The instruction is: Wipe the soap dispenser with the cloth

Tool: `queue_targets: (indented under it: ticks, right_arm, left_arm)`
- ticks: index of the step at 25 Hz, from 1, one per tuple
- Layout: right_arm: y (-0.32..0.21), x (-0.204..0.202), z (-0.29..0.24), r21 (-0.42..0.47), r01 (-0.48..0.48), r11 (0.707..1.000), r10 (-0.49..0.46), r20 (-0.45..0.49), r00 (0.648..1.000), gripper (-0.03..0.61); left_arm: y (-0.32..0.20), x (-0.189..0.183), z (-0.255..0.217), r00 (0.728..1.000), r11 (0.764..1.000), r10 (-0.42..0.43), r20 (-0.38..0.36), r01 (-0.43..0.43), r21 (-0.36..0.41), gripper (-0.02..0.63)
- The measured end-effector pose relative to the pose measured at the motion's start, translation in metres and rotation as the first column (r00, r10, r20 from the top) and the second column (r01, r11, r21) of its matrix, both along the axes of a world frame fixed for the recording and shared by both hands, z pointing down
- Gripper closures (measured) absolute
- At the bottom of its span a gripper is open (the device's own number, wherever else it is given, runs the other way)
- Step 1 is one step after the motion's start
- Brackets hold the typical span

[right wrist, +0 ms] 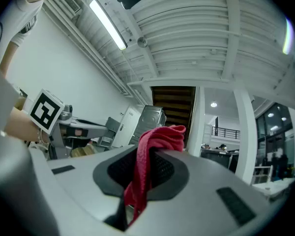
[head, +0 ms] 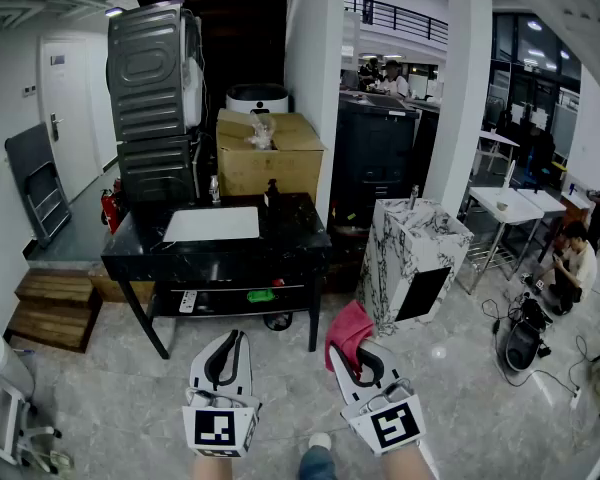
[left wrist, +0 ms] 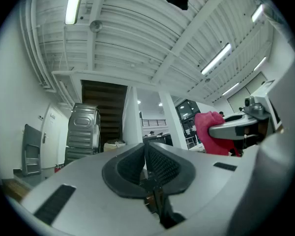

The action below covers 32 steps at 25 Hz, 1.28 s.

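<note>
Pinching the cloth (right wrist: 160,136) in the right gripper (right wrist: 148,165), lengthwise along the jaws, bunched end poking past the tips. Left gripper (left wrist: 145,156) pressed together, empty. Soap dispenser (head: 272,190) upright, well ahead.

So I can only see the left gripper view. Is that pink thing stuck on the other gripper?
Observer: Yes. The right gripper view shows the right gripper shut on the red cloth, which hangs down between its jaws.
Operator: Where's the soap thing? I can't find it.
Observer: In the head view a small dark pump bottle, probably the soap dispenser, stands on the black table ahead, beside a white board.
</note>
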State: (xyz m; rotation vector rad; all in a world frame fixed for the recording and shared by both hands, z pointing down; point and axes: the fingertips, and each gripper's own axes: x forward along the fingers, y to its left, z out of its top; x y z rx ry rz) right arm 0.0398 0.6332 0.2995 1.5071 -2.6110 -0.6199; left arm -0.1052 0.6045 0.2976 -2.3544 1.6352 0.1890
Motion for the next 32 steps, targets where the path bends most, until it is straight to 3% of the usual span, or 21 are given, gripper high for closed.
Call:
queue_targets:
  ticks: [5, 8, 12, 20, 27, 32]
  right_arm:
    - [-0.017, 0.013, -0.011, 0.001, -0.028, 1.000, 0.028, 0.084, 0.996, 0.538]
    - [-0.034, 0.018, -0.010, -0.026, -0.029, 0.999, 0.031, 0.079, 0.996, 0.538]
    - [-0.074, 0.027, -0.013, -0.028, -0.052, 0.998, 0.053, 0.062, 0.997, 0.538]
    - [-0.182, 0.045, -0.023, -0.010, 0.001, 1.000, 0.000, 0.118, 0.993, 0.534]
    - [-0.276, 0.071, -0.031, -0.012, 0.039, 0.999, -0.038, 0.111, 0.993, 0.534]
    - [-0.335, 0.089, -0.037, 0.001, 0.050, 0.999, -0.050, 0.112, 0.993, 0.534]
  left_arm:
    - [-0.007, 0.004, 0.002, 1.000, 1.000, 0.006, -0.014, -0.006, -0.015, 0.582]
    - [-0.028, 0.010, 0.000, 1.000, 1.000, 0.012, -0.013, -0.012, -0.015, 0.582]
    - [-0.067, 0.015, -0.009, 1.000, 1.000, 0.004, -0.022, -0.004, -0.002, 0.582]
    - [-0.171, 0.030, -0.011, 0.996, 1.000, -0.002, -0.093, 0.000, -0.025, 0.600]
    - [-0.266, 0.059, -0.024, 0.997, 0.999, -0.043, -0.070, 0.042, -0.022, 0.600]
    - [-0.320, 0.074, -0.029, 0.998, 0.998, -0.061, -0.004, 0.061, -0.017, 0.600]
